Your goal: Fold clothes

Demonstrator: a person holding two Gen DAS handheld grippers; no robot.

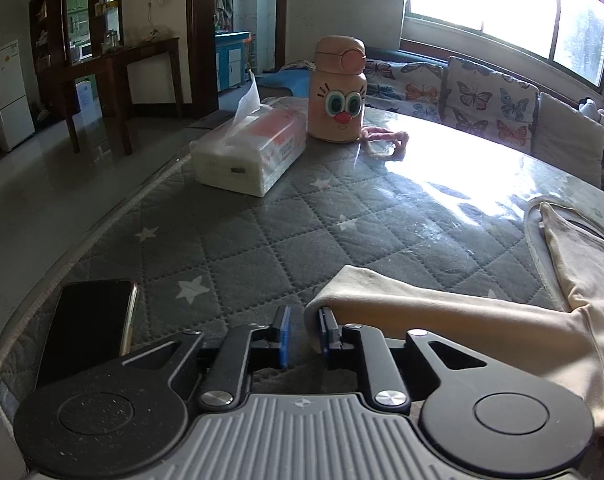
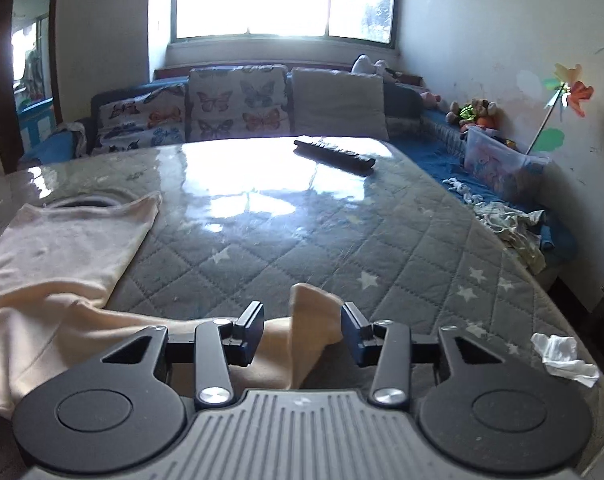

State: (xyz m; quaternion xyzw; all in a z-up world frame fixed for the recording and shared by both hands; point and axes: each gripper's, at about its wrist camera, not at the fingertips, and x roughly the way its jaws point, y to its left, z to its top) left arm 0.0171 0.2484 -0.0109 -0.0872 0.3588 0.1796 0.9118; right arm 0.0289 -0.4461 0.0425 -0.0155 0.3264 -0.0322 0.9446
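A cream long-sleeved garment (image 2: 69,240) lies flat on the quilted grey table (image 2: 342,240), neckline towards the window. In the left wrist view one sleeve (image 1: 442,316) stretches leftwards, its cuff resting against the inner side of my left gripper's right finger. My left gripper (image 1: 304,332) stands slightly open, and the pads do not pinch the cloth. In the right wrist view the other sleeve's tip (image 2: 314,312) stands up, folded, between the fingers of my right gripper (image 2: 302,332), which is open wider, its pads clear of the fabric.
A black phone (image 1: 87,328) lies near the table's left edge. A tissue pack (image 1: 249,152), a pink cartoon-face bottle (image 1: 340,92) and a pink cord (image 1: 386,140) sit farther back. A dark remote (image 2: 334,156) and a crumpled tissue (image 2: 564,354) lie on the right side. A cushioned sofa (image 2: 237,104) runs behind.
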